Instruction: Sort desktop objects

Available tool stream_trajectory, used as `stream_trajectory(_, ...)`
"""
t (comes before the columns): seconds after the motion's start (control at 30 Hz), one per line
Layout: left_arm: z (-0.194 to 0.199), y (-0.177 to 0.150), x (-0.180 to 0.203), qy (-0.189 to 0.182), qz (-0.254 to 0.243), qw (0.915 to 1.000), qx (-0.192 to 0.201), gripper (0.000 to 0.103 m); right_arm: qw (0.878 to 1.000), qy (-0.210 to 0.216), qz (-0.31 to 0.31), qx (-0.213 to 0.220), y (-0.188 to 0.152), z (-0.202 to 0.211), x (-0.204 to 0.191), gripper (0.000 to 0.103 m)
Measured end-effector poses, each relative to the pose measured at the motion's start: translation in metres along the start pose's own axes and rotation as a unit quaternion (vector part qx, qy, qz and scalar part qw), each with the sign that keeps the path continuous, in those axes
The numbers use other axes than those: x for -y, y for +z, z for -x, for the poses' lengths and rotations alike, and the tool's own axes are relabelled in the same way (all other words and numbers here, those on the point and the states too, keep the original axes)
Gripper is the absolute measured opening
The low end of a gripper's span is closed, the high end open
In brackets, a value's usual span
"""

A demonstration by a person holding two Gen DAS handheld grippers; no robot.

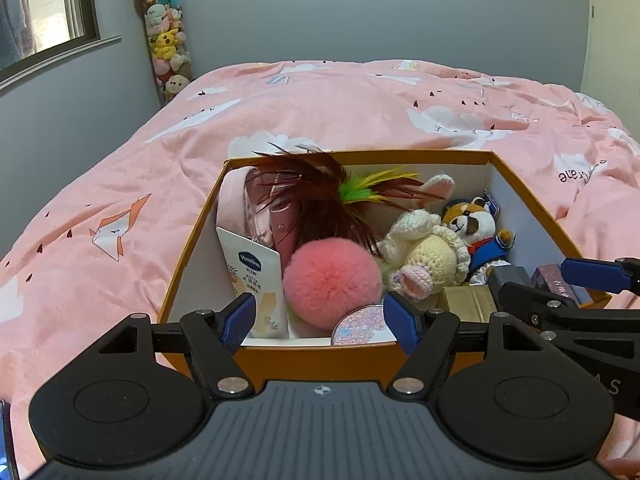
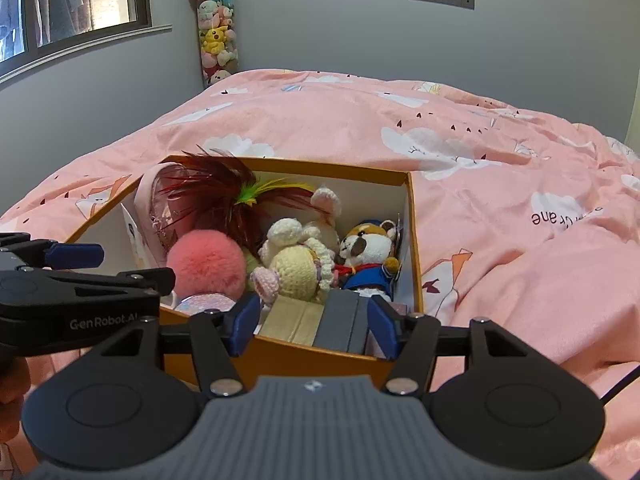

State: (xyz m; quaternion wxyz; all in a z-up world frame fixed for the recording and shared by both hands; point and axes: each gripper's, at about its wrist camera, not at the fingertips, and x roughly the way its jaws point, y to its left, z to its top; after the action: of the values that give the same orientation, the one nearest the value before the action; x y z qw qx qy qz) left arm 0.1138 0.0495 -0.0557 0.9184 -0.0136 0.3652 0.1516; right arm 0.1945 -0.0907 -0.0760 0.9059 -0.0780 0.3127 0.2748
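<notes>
An orange box (image 1: 316, 360) (image 2: 414, 240) sits on the bed. It holds a pink pompom (image 1: 332, 280) (image 2: 206, 266), a feather toy (image 1: 320, 196) (image 2: 212, 200), a crocheted bunny (image 1: 424, 256) (image 2: 296, 264), a plush dog (image 1: 476, 236) (image 2: 370, 256), a Vaseline tube (image 1: 258, 284), a round compact (image 1: 360, 330), a gold box (image 1: 466, 302) (image 2: 292, 322) and a grey box (image 2: 342, 322). My left gripper (image 1: 319, 326) is open and empty over the box's near edge. My right gripper (image 2: 314, 326) is open, its jaws either side of the grey box, which rests in the orange box.
A pink duvet (image 1: 320, 104) (image 2: 500, 184) covers the bed around the box. A tube of plush toys (image 1: 166, 40) (image 2: 216, 36) stands in the far corner by grey walls. A window (image 1: 36, 8) is at the left.
</notes>
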Motion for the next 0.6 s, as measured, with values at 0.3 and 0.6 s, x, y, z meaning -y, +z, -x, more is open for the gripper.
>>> stream_trajectory(0.3,-0.009,-0.003,-0.001,0.003,0.007,0.9999,-0.007,0.088,1.000,0.000,-0.004,-0.005,-0.003,-0.006,0.001,0.064)
stream_trajectory(0.6,-0.015,-0.010,0.002,0.002,0.012,0.9997,-0.021,0.089,1.000,-0.003,-0.010,-0.016,-0.010,-0.013,0.003,0.067)
